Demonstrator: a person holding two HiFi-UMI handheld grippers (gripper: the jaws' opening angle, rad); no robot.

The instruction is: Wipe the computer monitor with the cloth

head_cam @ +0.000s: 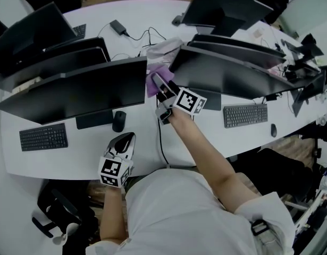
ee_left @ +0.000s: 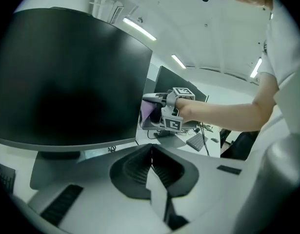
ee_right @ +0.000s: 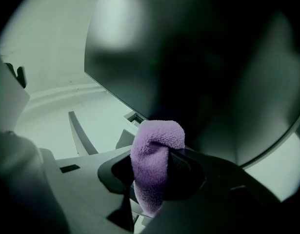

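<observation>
Between the jaws of the right gripper (ee_right: 154, 179), clamped: a fold of soft purple terry cloth (ee_right: 154, 150), just beside the 3 o'clock edge of the wide black computer monitor (head_cam: 73, 92). On the left gripper (ee_left: 150, 156), jaws pressed together on nothing, low over the white counter (head_cam: 206, 137) at 5 o'clock of that screen. Likely light, limp, grippy; best pinched on a bunched fold, plenty left free for wiping.

Right gripper (ee_right: 157, 182): jaws clamped on a purple terry cloth (ee_right: 154, 155), which is folded into a loop that stands up past the jaw tips. Dark monitor screen (ee_right: 203, 62) fills the upper right, close behind the cloth; contact not discernible. White desk (ee_right: 52, 116) at left, blurred.
</observation>
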